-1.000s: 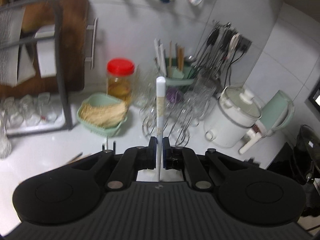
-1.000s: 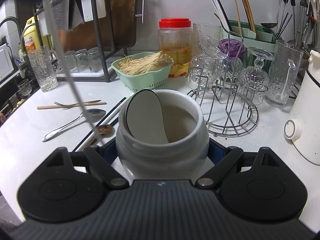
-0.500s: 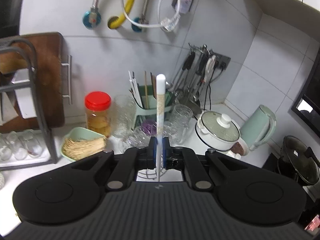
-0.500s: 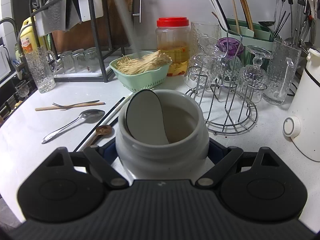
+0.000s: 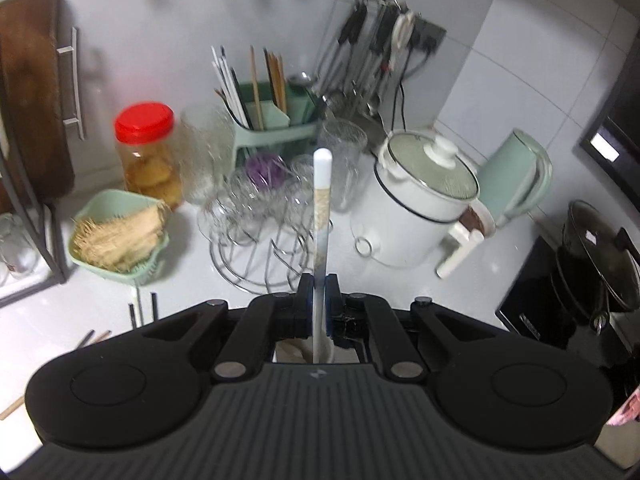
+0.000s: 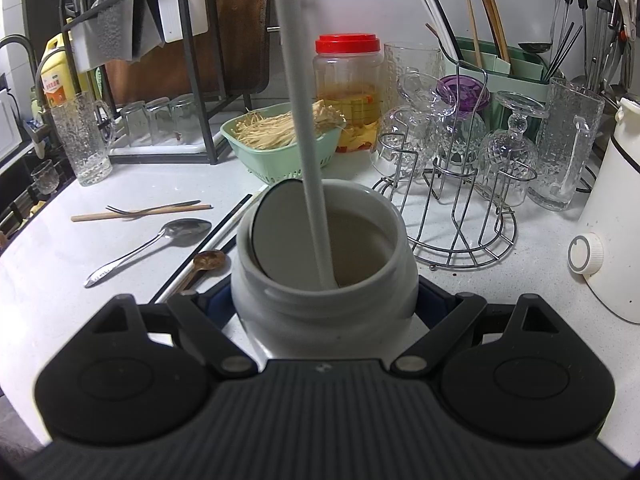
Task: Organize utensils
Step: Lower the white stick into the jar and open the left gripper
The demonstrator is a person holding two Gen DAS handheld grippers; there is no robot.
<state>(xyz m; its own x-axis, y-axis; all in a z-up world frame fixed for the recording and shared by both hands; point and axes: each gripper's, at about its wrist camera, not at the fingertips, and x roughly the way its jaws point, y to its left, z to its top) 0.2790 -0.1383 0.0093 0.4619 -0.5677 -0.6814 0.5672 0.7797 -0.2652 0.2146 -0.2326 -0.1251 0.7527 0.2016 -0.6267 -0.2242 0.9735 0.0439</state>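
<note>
Left claw (image 5: 318, 304) clenched on the white utensil (image 5: 322, 200), its lower end dipping into the jar (image 6: 324, 272) gripped by the right claw (image 6: 326, 300). Glass rack (image 6: 460, 216) stands close right; spoon (image 6: 152, 240) and fork (image 6: 152, 210) lie left on the table (image 6: 60, 280).

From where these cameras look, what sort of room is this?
Most likely a home kitchen counter. A green utensil caddy holds chopsticks, upturned glasses dry on a wire rack, a white electric cooker stands by the tiled wall, and a spoon lies loose on the white worktop.
</note>
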